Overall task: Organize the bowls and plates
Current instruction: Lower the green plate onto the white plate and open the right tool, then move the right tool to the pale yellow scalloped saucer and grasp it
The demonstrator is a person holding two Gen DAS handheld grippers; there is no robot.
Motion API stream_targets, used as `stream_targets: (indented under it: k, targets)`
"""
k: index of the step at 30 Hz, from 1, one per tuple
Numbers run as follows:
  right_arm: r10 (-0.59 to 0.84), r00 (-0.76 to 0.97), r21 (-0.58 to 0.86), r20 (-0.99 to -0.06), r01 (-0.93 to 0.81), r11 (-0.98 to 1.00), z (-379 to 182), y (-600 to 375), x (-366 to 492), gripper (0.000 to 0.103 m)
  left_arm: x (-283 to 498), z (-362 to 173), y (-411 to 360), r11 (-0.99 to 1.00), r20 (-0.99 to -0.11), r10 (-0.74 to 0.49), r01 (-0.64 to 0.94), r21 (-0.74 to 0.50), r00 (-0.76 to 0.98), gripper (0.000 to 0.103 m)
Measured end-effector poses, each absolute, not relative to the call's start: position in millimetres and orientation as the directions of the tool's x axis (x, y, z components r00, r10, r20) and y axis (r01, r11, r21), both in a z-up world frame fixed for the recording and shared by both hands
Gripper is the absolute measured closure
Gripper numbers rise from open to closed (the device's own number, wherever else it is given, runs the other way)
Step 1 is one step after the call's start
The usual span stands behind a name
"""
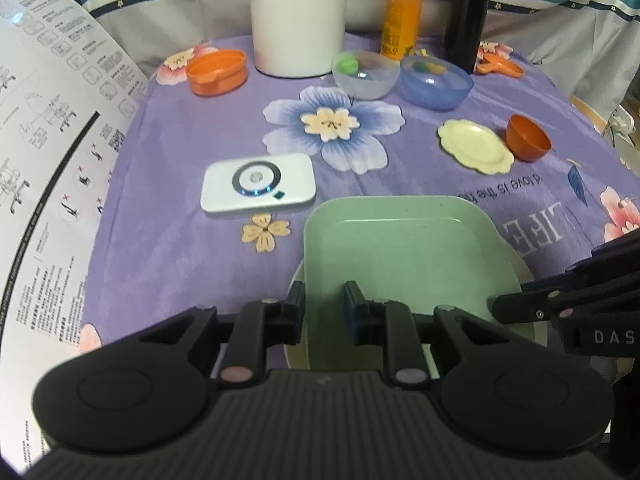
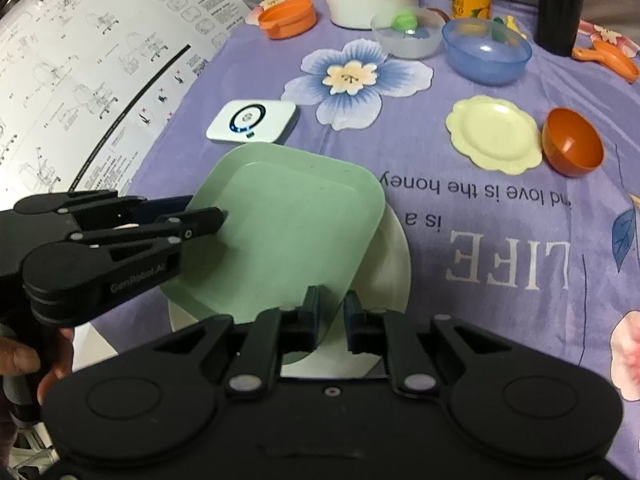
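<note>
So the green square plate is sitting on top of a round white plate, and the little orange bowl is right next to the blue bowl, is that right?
Not quite. The green square plate does sit on the round white plate, but the orange bowl is next to the scalloped cream plate, not the blue bowl, which stands farther back. The right wrist view shows this.

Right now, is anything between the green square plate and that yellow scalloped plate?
Nothing visible. Bare purple cloth lies between the green square plate and the yellow scalloped plate. The orange bowl sits beyond it, and the white device is off to the left.
</note>
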State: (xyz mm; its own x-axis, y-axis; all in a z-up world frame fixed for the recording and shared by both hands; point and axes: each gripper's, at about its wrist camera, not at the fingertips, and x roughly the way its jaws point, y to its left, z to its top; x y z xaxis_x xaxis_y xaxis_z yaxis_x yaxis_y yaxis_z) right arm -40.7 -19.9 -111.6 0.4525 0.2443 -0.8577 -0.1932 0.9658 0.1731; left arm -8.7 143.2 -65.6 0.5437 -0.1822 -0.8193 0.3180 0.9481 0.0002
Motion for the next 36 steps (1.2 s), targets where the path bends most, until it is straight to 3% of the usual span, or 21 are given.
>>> stream_targets:
  k: [8, 9, 10, 11, 12, 13, 16, 24, 36]
  targets:
    - [0.245, 0.421, 0.18, -0.873, -0.189, 0.965, -123.1, -22.2, -37.3, 0.087, -9.8, -75.1, 142.1, 0.942, -0.832, -0.185, 0.337, 0.002, 0.522, 0.079]
    - [0.248, 0.419, 0.183, -0.874, -0.19, 0.965, -123.5, -22.9, -37.3, 0.087, -11.0, -74.6, 141.9, 0.941, -0.83, -0.183, 0.338, 0.007, 0.526, 0.068]
    - [0.248, 0.417, 0.183, -0.875, -0.191, 0.964, -123.8, -23.5, -37.5, 0.078, -12.2, -73.5, 141.6, 0.94, -0.827, -0.185, 0.341, 0.008, 0.531, 0.062]
    - [0.25, 0.419, 0.183, -0.873, -0.195, 0.964, -122.7, -24.4, -38.6, 0.071, -14.2, -71.4, 141.7, 0.939, -0.82, -0.19, 0.344, 0.009, 0.539, 0.045]
    - [0.253, 0.422, 0.183, -0.871, -0.198, 0.963, -121.4, -25.2, -39.5, 0.053, -16.1, -69.0, 141.7, 0.941, -0.812, -0.18, 0.336, 0.022, 0.556, 0.024]
    - [0.266, 0.427, 0.193, -0.864, -0.207, 0.959, -119.0, -26.9, -41.6, 0.041, -17.9, -66.5, 142.1, 0.944, -0.8, -0.17, 0.328, 0.036, 0.576, 0.012]
    - [0.279, 0.456, 0.195, -0.845, -0.223, 0.955, -109.8, -31.3, -48.1, 0.021, -18.9, -56.9, 144.1, 0.948, -0.768, -0.164, 0.315, 0.052, 0.619, 0.005]
    - [0.264, 0.528, 0.202, -0.807, -0.172, 0.964, -92.6, -56.3, -49.5, 0.021, -3.8, -41.8, 140.8, 0.96, -0.742, -0.165, 0.279, 0.031, 0.65, 0.0]
    - [0.197, 0.604, 0.265, -0.772, 0.024, 0.964, -92.3, -122.3, -31.1, 0.021, 23.4, -41.6, 86.9, 0.923, -0.739, -0.205, 0.378, 0.072, 0.642, 0.0]
